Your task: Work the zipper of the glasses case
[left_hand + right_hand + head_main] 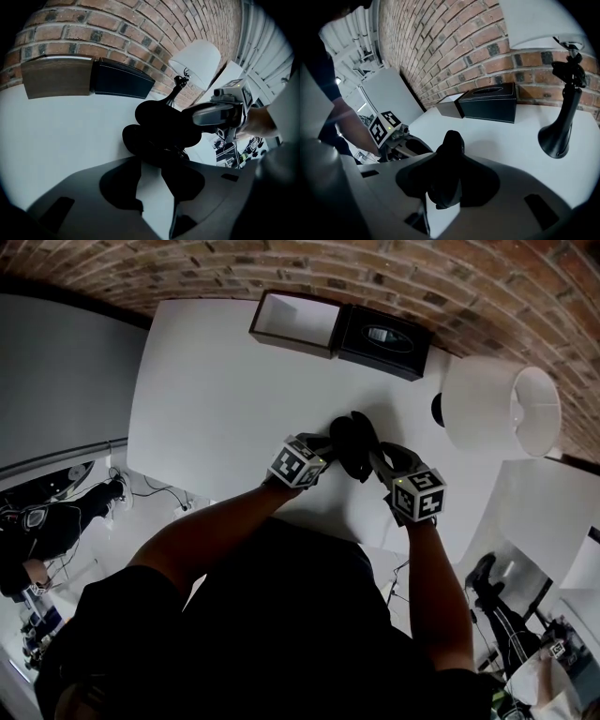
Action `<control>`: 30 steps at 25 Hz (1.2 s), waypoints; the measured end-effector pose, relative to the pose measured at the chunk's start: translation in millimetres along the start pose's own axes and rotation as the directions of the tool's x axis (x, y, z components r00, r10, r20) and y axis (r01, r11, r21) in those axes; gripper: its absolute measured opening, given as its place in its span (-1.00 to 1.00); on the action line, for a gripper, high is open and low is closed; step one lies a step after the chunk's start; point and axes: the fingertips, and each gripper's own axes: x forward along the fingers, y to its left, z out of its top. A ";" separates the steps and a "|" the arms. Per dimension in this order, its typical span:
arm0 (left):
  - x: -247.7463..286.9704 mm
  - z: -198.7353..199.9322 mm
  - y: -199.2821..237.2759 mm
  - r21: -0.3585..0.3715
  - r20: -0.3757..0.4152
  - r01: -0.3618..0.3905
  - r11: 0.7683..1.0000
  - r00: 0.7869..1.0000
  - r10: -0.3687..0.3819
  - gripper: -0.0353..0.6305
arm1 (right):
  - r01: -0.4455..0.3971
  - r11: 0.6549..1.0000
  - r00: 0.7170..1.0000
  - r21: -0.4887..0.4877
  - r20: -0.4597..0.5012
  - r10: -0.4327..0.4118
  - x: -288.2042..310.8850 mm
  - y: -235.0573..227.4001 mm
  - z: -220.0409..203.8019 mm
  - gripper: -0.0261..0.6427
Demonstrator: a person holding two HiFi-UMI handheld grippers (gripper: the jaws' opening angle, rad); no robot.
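The black glasses case [352, 446] stands open like a clamshell above the white table [216, 409], held between both grippers. My left gripper [328, 450] is shut on the case's lower half [150, 143] from the left. My right gripper [382, 463] comes in from the right and is shut on the other half [449, 161], which sticks up past the jaws. In the left gripper view the right gripper [201, 115] shows clamped on the upper shell [161, 115]. I cannot make out the zipper pull on the dark case.
At the table's far edge, by the brick wall, stand a brown open box [292, 322] and a black tissue box [384, 338]. A lamp with a white shade [502, 409] and a black foot [555, 136] stands to the right of the case.
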 end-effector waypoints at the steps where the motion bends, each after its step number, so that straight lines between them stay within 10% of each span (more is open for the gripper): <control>1: 0.1 0.7 -0.3 0.000 0.002 0.002 1.000 1.000 -0.002 -0.43 | -0.003 1.000 1.000 -0.008 -0.001 0.003 0.5 2.3 -0.3 -0.49; 19: 0.6 2.7 -0.4 0.003 0.003 0.031 1.000 1.000 -0.031 -0.43 | -0.136 0.982 0.990 0.128 -0.024 0.140 27.4 34.3 -15.2 -0.68; 30: 1.2 -0.2 0.1 0.015 -0.009 0.052 0.999 0.999 -0.052 -0.42 | -0.067 0.971 0.998 0.228 0.020 0.064 33.4 23.2 -17.8 -0.88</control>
